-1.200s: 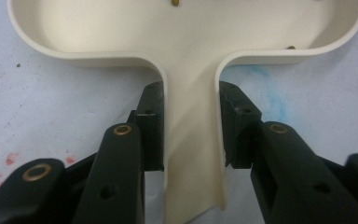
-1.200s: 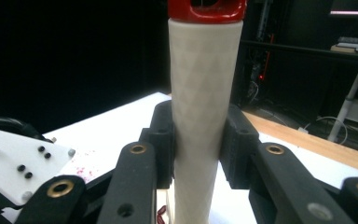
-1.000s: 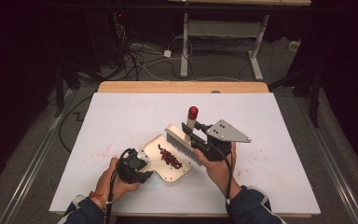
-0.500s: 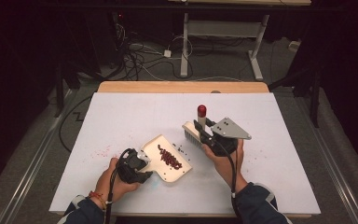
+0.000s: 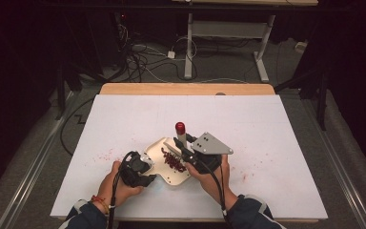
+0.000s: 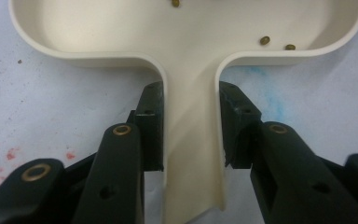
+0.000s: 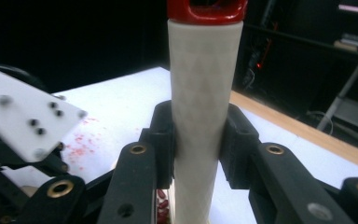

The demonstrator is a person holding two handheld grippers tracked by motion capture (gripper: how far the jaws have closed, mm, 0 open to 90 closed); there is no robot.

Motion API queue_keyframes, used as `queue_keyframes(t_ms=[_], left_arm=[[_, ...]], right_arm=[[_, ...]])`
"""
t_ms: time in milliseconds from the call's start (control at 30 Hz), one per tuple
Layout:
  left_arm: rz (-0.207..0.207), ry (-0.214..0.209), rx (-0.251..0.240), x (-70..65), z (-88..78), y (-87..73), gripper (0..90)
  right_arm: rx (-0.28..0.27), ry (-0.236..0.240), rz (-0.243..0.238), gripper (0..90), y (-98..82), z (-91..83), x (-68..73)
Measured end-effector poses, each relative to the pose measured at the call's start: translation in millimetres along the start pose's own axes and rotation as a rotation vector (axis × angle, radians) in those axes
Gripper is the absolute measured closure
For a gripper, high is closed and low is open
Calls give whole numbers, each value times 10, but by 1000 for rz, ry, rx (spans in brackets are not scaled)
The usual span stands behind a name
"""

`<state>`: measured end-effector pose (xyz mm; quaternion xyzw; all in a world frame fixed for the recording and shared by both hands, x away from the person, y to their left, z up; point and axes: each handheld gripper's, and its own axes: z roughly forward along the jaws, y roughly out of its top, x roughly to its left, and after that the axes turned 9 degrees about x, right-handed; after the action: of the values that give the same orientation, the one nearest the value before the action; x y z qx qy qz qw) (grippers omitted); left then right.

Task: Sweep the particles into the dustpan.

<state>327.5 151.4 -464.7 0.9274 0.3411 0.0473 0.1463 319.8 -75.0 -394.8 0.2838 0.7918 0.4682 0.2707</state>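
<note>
My left tongs [image 6: 191, 135] are clenched on the handle of the cream dustpan [image 6: 191, 56]; in the left gripper view the two black pads press against both sides of the narrow handle, and the pan lies flat on the white worktop [image 5: 276, 129]. In the high view the left tongs [image 5: 145, 169] sit at the near left edge of the dustpan [image 5: 159, 145], and my left hand [image 5: 116, 183] is behind them.

My right tongs [image 7: 196, 135] are grasping the brush [image 7: 205, 93] by its white handle, which stands nearly upright between the pads and ends in a red cap [image 7: 207, 9] at the top. In the high view the right tongs [image 5: 183, 150] are just above the right part of the pan, and the brush [image 5: 181, 138] points up and away from me with the red cap [image 5: 180, 127] on top. The grey three-cornered plate [image 5: 212, 143] is over my right hand [image 5: 212, 179].

A small heap of red beans [image 5: 173, 161] lies inside the pan, just beside the lower end of the brush. Whether the bristles touch the beans, I cannot tell. Some red stains [image 5: 106, 155] are on the worktop to the left of the pan, near my left hand.
</note>
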Motion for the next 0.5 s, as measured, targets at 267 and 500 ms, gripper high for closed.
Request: queue_keyframes(t_ms=[267, 500], left_arm=[[6, -2, 2, 17, -1, -15, 638], [15, -3, 3, 25, -10, -31, 638]], right_arm=[[-52, 16, 21, 700, 95, -162, -139], [-55, -53, 16, 699, 79, -162, -389]])
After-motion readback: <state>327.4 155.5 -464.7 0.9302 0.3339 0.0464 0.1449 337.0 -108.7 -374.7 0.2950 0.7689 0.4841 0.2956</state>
